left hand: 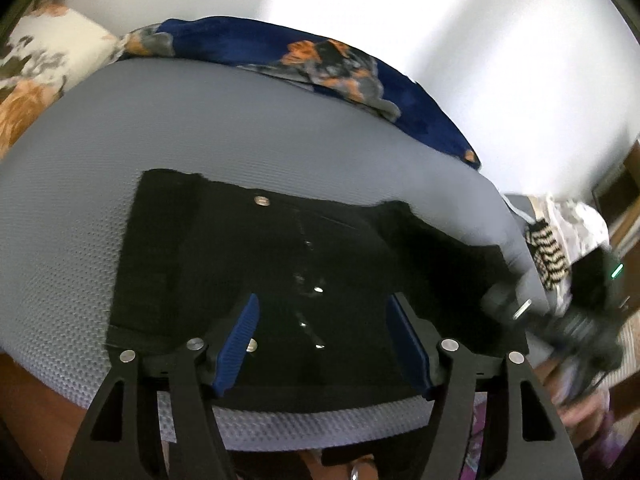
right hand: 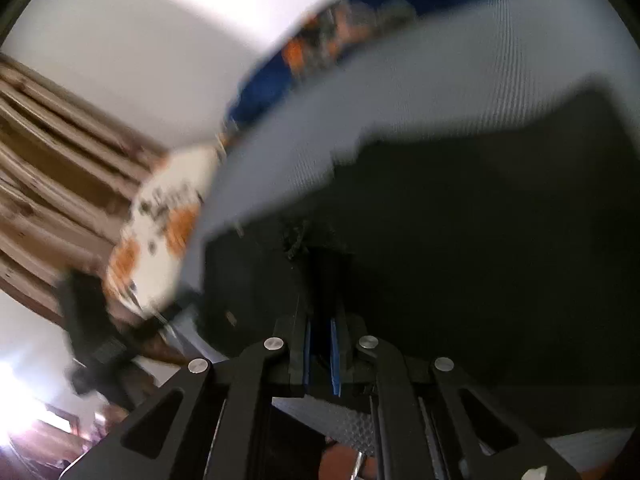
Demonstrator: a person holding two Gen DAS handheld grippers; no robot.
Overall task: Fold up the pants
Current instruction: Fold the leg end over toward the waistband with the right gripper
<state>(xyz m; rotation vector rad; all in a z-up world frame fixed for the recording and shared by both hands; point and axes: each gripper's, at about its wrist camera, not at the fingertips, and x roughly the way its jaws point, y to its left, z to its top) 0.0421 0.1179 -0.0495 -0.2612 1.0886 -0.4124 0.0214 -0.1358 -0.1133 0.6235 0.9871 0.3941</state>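
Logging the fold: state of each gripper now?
Left gripper: jaws open above the pants, holding nothing.
Right gripper: jaws closed on the pants' fabric.

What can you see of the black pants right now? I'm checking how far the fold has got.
The black pants lie on the grey textured mat, already folded into a squarish block of dark, matte cloth. A silver button sits near the far edge, with small metal studs glinting down the middle. The left gripper hovers over the near edge, blue pads apart, gripping nothing. In the blurred right wrist view the right gripper is shut with black cloth at its tips; whether it pinches it is unclear.
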